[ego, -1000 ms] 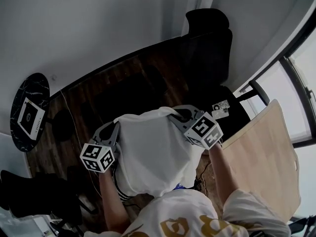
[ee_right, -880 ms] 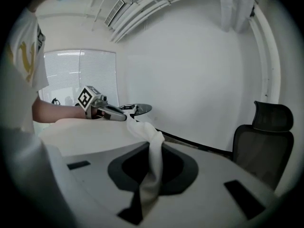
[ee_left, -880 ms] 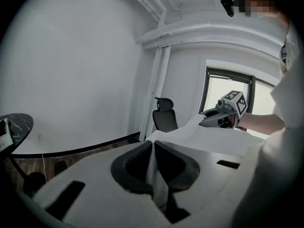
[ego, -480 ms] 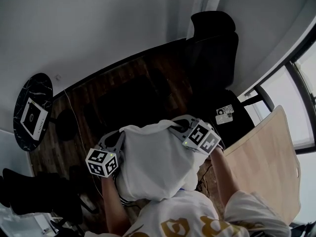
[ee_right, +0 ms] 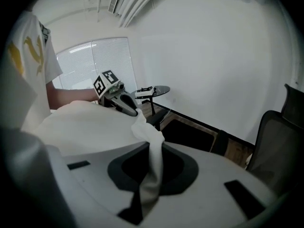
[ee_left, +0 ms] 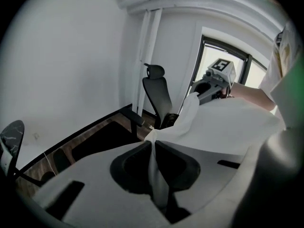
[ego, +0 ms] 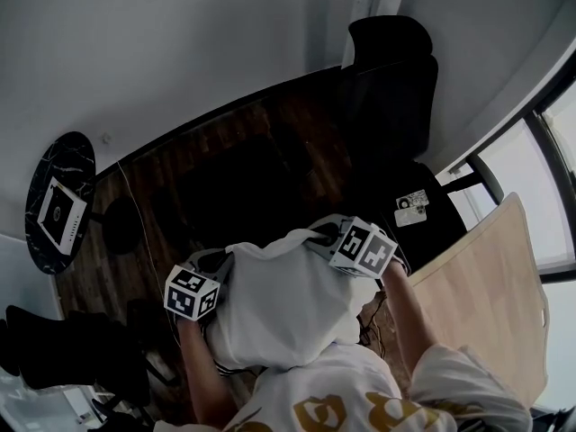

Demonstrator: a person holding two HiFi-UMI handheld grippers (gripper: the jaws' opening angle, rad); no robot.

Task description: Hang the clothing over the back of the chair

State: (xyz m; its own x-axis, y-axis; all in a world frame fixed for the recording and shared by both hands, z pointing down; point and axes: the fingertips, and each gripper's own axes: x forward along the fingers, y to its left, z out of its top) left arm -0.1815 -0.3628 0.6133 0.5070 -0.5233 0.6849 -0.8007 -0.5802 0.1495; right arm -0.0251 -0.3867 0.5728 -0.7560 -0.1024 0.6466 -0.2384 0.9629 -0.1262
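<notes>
L gripper (ego: pixel 225 259): jaws shut tight on a pinched fold of the white garment (ego: pixel 283 304). The cloth is bunched betw. the pads and runs out the front. R gripper (ego: pixel 312 238): same, jaws clamped on the opposite top corner, w/ a strip of fabric hanging down thru them. Both point fwd and down.

Garment: spread betw. the two grippers, top edge roughly level, the rest draping down toward the person's torso. It is held apart from the chair (ego: pixel 391 88), on the seat side, and touches neither backrest nor headrest. The R gripper's end is nearer the chair than the L.

Chair: black office type w/ headrest, upright, backrest by the white wall, seat toward the person. A small white card (ego: pixel 409 207) appears to lie at the seat; print too small to read.

Light wood board (ego: pixel 490 277): just beside the chair seat, on the R gripper's side.

Round dark side table (ego: pixel 54 201): well apart from the chair, across the dark wood floor (ego: pixel 225 151), on the L gripper's side. Sth white lies on its top.
</notes>
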